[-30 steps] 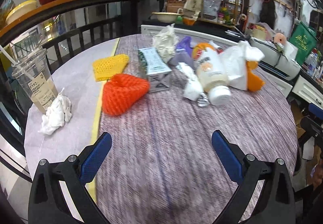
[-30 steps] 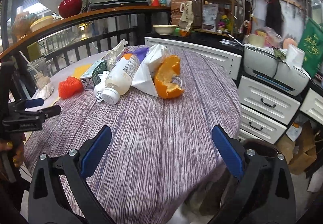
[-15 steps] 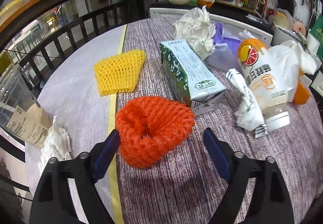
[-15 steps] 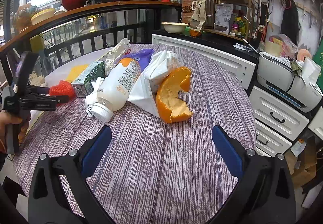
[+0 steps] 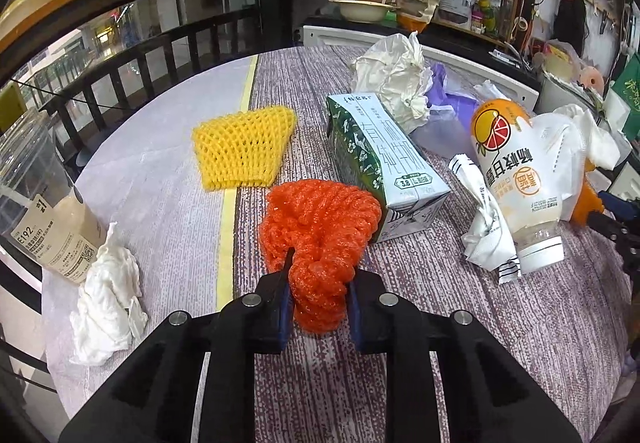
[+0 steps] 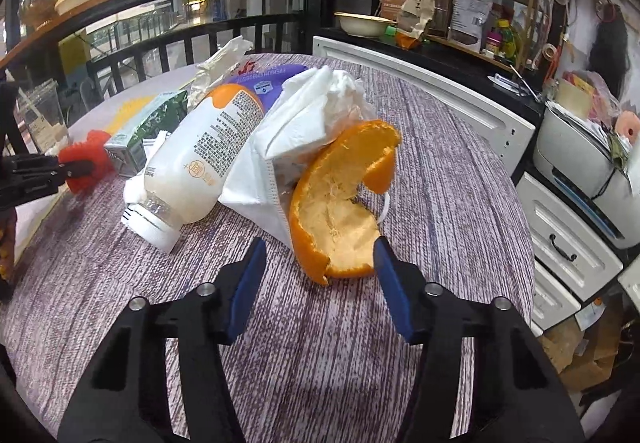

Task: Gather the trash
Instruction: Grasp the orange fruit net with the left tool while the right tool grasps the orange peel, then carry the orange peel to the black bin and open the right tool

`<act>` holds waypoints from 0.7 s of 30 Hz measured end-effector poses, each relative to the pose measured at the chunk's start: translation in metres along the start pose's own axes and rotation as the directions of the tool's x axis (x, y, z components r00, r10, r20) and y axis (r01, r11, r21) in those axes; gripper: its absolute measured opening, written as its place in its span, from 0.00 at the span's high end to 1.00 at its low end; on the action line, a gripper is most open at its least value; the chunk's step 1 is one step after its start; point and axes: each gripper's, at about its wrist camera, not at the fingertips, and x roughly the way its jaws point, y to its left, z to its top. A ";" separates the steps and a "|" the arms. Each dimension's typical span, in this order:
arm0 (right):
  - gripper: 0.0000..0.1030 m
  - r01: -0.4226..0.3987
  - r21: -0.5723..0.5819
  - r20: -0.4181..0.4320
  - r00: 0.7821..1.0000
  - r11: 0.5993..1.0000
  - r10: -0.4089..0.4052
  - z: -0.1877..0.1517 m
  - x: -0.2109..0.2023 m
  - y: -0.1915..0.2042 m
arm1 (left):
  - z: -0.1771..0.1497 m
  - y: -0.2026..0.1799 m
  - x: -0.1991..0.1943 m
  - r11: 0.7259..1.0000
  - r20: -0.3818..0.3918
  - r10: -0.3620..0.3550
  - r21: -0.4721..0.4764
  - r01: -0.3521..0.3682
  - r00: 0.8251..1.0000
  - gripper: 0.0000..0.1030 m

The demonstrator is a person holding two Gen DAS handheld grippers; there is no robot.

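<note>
My left gripper (image 5: 318,283) is shut on the near end of an orange foam fruit net (image 5: 320,227) that rests on the round table (image 5: 400,323). Behind it lie a yellow foam net (image 5: 242,149), a green-and-white milk carton (image 5: 384,167), crumpled paper (image 5: 394,77), a white drink bottle (image 5: 516,179) and a wrapper (image 5: 486,227). My right gripper (image 6: 318,263) is open, its jaws on either side of the near edge of an orange peel (image 6: 340,207). The peel leans on a white face mask (image 6: 280,147) beside the bottle (image 6: 196,163).
A plastic cup with a label (image 5: 44,211) and a crumpled tissue (image 5: 106,291) stand at the table's left edge. A black railing (image 5: 160,51) runs behind the table. White drawers (image 6: 560,243) and a printer (image 6: 588,155) stand to the right, below the table edge.
My left gripper moved forward onto the orange net and shut on it. My right gripper moved forward up to the orange peel and narrowed, still open.
</note>
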 end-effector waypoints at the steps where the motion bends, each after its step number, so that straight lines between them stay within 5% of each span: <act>1: 0.54 0.007 -0.014 0.001 1.000 1.000 -0.007 0.001 0.002 0.002 | 0.000 0.000 -0.001 1.000 0.002 -0.006 -0.006 0.006 1.000 0.79; 11: 0.89 -0.028 -0.012 0.018 0.999 1.000 0.028 0.002 -0.004 -0.001 | -0.009 0.000 -0.014 0.999 0.035 -0.020 -0.040 0.022 0.999 0.79; 21: 0.92 -0.057 0.058 0.064 0.997 0.997 0.053 -0.008 -0.033 -0.008 | -0.021 -0.012 -0.042 0.996 0.090 -0.066 -0.047 0.071 0.994 0.79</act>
